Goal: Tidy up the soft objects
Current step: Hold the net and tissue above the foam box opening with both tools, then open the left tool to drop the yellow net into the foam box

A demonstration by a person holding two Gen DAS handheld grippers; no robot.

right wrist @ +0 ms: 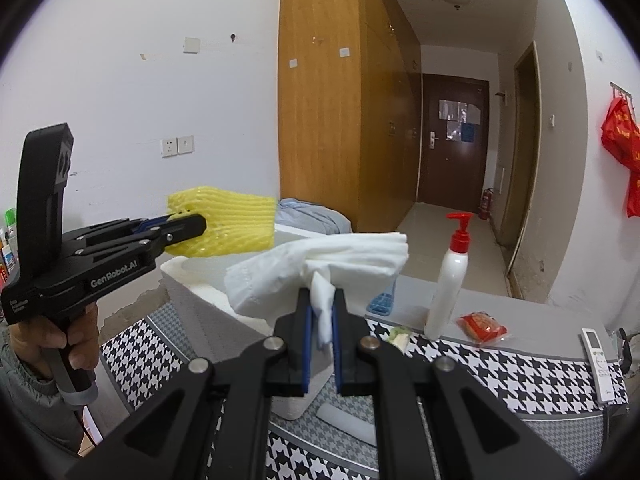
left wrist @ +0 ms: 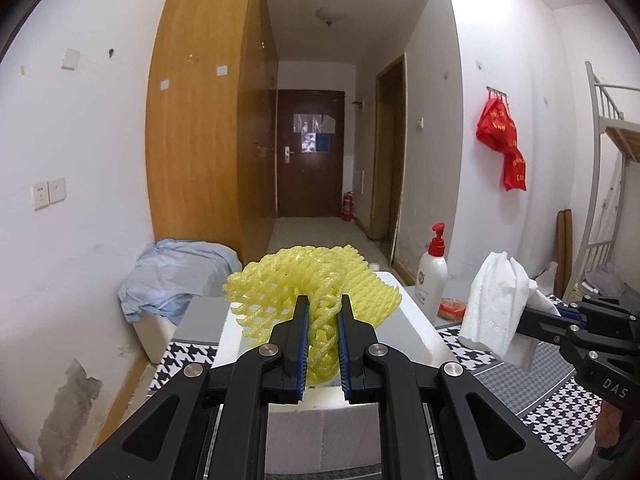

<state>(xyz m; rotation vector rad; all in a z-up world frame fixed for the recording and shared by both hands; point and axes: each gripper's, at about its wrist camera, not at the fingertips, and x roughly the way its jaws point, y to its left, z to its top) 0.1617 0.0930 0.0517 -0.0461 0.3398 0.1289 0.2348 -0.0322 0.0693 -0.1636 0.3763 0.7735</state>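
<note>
- Jaws on your left gripper [left wrist: 324, 312] are clamping the yellow foam net [left wrist: 312, 284], probably hovering over the white foam box [left wrist: 404, 320].
- Your right gripper [right wrist: 320, 312] is pinching the white tissue [right wrist: 320, 264].

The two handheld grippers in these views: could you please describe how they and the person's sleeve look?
Both are matte black plastic with angular linkage arms, silver pivot bolts and blue ribbed pads inside the fingers. The left gripper bears white "GenRobot.AI" lettering, a tall black upright fin and a pistol handle with a grey base. The right gripper shows "DAS" in white. The left hand emerges from a grey sleeve.
</note>
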